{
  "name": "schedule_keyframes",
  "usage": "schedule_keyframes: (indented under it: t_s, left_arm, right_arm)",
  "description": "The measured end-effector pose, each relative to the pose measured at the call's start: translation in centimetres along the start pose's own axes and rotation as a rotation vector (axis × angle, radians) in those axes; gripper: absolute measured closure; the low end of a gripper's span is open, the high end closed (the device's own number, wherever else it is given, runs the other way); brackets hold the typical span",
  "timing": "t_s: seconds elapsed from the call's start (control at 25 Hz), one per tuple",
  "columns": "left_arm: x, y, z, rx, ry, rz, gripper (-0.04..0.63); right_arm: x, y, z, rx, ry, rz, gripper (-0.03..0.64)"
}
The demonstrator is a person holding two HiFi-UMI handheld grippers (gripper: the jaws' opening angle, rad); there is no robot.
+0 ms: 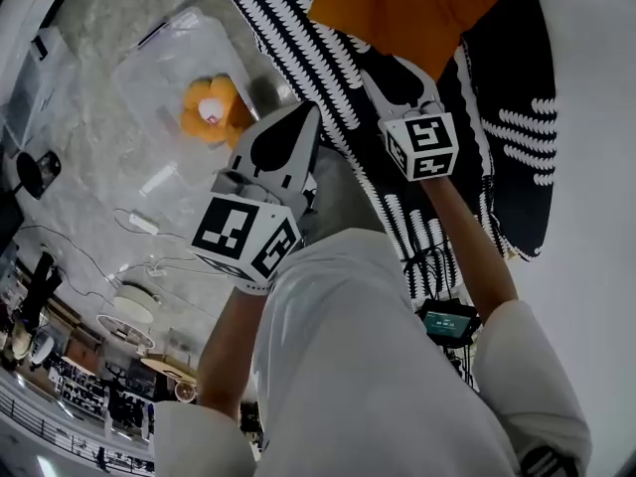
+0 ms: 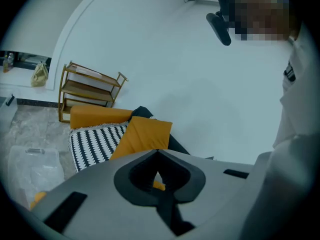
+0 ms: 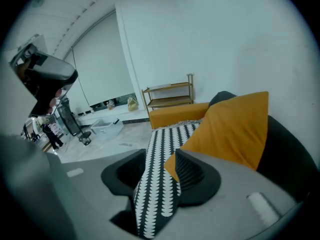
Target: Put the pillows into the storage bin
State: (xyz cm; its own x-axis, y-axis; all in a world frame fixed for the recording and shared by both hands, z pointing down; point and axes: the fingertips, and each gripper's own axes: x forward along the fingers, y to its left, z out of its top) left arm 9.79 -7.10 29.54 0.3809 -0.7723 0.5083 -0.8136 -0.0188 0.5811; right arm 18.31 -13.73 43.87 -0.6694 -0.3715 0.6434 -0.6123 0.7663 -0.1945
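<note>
One patterned pillow (image 3: 156,189), right gripper (image 3: 161,155) pinching

The orange pillow (image 1: 407,3) runs off the head view's top edge. The black-and-white patterned pillow (image 3: 165,134) leaves the right gripper view at its bottom edge. The orange object (image 1: 211,110) on the floor, perhaps a toy, is too blurred to name.

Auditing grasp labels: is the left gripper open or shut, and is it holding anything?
Shut and empty. In the left gripper view the left gripper has its jaw tips touching, with nothing pinched between them.
</note>
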Motion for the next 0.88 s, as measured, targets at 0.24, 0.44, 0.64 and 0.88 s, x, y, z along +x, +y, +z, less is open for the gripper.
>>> schedule_keyframes:
  t_s: [0.24,0.44,0.64,0.88]
  left_arm:
    - [4.4,-1.4,2.0,0.035,0.038,-0.031,0.588]
    - [7.2,-3.5,1.9,0.059,0.073,-0.062,0.588]
    - [10.1,-3.7,3.0,0.063,0.104,-0.094,0.588]
    - [13.5,-3.5,3.4,0.075,0.142,-0.128,0.588]
  right_arm:
    - [-0.3,-6.5,1.4,0.065,-0.034,-0.087,0.422]
    - [-1.7,-11.0,1.6,0.1,-0.072,-0.16,0.411]
    - [-0.7,-14.5,2.4,0.133,-0.101,-0.217,0.393]
    - [0.5,-18.6,3.4,0.171,-0.139,-0.282,0.343]
